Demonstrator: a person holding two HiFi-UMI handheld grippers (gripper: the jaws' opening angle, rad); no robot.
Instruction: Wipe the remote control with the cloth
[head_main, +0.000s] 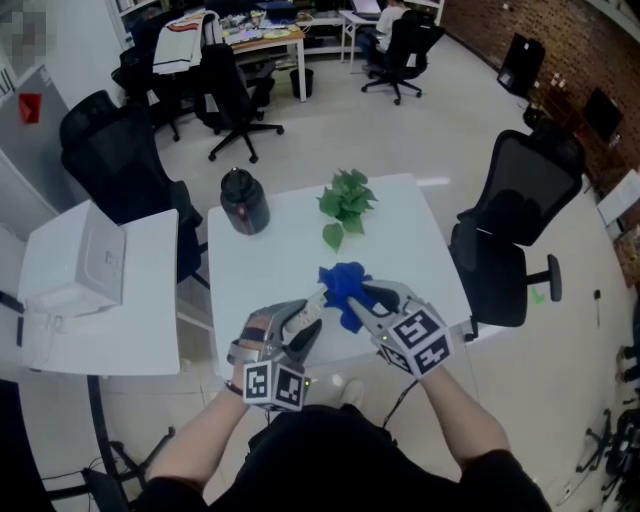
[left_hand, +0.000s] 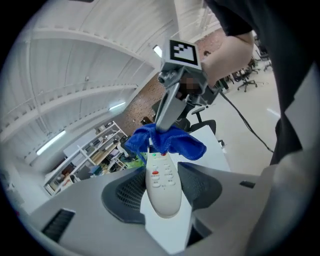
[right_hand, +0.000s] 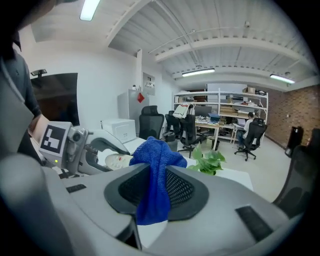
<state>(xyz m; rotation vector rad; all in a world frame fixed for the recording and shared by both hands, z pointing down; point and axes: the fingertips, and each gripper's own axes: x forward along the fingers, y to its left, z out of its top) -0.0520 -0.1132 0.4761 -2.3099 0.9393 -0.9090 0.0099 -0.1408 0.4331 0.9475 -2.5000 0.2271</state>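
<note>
Left gripper (left_hand: 162, 194): we see its two jaws set apart and pressed on the sides of the remote control, near its rounded lower end.
Remote control (left_hand: 160, 176): white, button face turned up toward the left gripper view, with red buttons near the top. It is held off the table, and its far end points at the right gripper.
Right gripper (right_hand: 157, 189): its jaws stand close together and pinch a fold of the cloth between the dark pads. We see it on our right in the head view, angled in toward the left gripper.
Cloth (right_hand: 155, 156): blue and bunched. One end hangs down between the right gripper's pads; the rest lies over the far end of the remote control, touching it.
Table (head_main: 262, 268): white and square, under both grippers.
Plant (head_main: 346, 203): a green leafy sprig lying on the table beyond the cloth, well apart from it.
Bottle (head_main: 243, 200): dark, standing at the table's far left corner.
White box (head_main: 78, 262): on a side table to the left of the table.
Office chair (head_main: 515, 228): black, just beside the table's right edge.
Far desk (head_main: 262, 42): cluttered, with more black chairs around it.
</note>
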